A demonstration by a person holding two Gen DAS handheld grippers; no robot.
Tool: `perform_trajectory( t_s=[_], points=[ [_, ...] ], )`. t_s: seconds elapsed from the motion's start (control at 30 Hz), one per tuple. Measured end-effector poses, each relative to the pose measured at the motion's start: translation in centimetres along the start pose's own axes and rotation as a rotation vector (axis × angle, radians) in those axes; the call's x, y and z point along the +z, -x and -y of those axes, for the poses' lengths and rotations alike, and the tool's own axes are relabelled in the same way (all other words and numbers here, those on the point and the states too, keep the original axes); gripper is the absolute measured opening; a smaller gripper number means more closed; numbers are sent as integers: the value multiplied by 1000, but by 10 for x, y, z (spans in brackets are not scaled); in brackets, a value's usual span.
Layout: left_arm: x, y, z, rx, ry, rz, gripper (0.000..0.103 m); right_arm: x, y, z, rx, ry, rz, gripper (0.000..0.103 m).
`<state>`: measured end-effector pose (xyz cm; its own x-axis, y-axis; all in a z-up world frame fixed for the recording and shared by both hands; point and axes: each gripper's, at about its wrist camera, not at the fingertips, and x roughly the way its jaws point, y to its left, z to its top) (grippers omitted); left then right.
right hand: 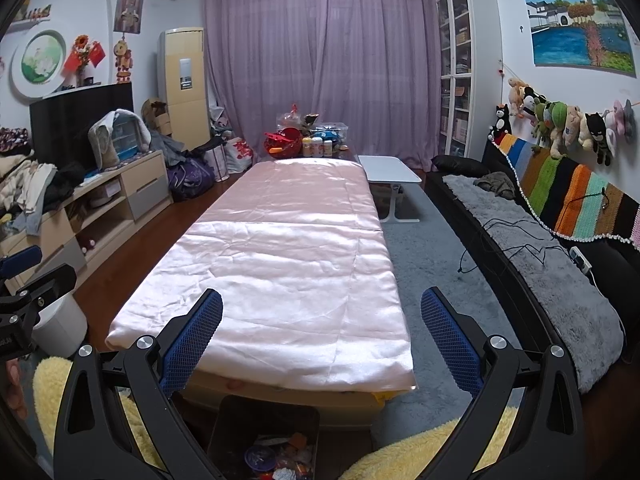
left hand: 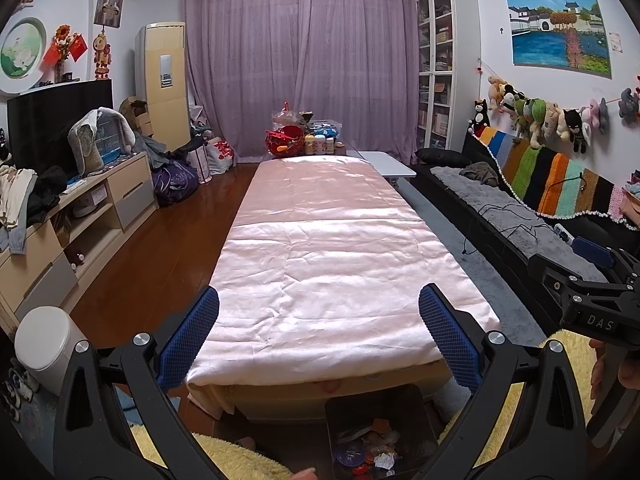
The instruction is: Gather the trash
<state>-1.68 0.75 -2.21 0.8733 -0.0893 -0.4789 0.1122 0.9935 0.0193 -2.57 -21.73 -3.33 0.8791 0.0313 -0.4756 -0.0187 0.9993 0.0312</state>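
Pink satin cloth (left hand: 320, 248) covers the long table. From the left wrist view, the left gripper (left hand: 319, 338) is spread wide and empty above the dark trash bin (left hand: 380, 436) of scraps; the right gripper (left hand: 592, 292) intrudes at right. From the right wrist view, that gripper (right hand: 322, 340) gapes empty too, the bin (right hand: 264, 440) below-left, with a white folding table (right hand: 390, 170) fully visible.

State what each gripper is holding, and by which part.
Nothing is held. The left gripper and right gripper are both open, with only the pink cloth showing between their fingers.

Purple curtains (left hand: 304, 60) across far wall; wood floor (left hand: 160, 248); bookcase (left hand: 438, 68) right, contents blurred, probably books.
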Motion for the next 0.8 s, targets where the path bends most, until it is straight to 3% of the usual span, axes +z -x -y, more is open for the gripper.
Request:
perform_trajectory(
  t_s=[0.37, 0.8],
  points=[
    [-2, -3, 2, 43, 2, -3, 95, 2, -5, 2, -13, 3, -15, 100],
    [-3, -3, -1, 19, 13, -5, 95, 1, -8, 7, -12, -3, -25, 100]
  ],
)
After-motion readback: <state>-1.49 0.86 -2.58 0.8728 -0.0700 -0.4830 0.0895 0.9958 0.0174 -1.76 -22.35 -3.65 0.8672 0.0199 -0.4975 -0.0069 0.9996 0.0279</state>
